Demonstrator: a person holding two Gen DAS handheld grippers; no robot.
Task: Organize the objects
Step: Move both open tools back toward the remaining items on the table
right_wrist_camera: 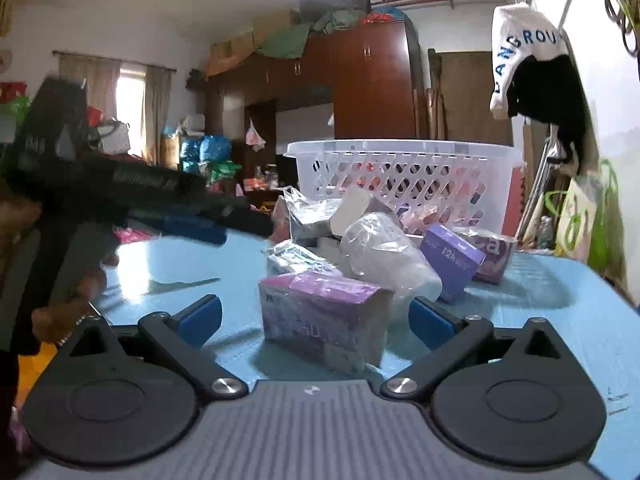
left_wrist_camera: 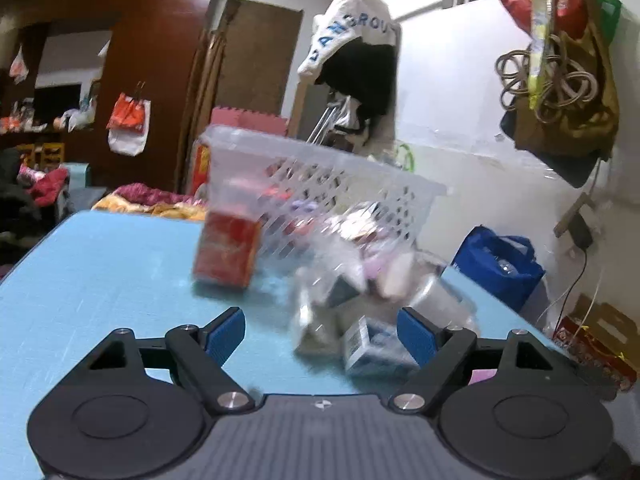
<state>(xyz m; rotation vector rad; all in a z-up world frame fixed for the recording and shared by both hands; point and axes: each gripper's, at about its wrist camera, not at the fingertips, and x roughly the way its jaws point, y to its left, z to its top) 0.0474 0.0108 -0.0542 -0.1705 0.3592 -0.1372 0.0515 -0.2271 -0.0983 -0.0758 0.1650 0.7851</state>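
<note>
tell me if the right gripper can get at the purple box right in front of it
Probably yes: the right gripper is open, the purple box lies just ahead between its fingers, and nothing sits in between.

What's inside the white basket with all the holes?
Through the holes of the white basket only reddish and pink shapes show. Its wall and the pile of packets in front hide what they are.

White lattice-patterned basket [right_wrist_camera: 404, 172] is seen on light blue table [right_wrist_camera: 560, 292]. In front of basket: purple box [right_wrist_camera: 320, 312], violet box [right_wrist_camera: 452, 260]; red box [left_wrist_camera: 226, 250] beside it.
</note>
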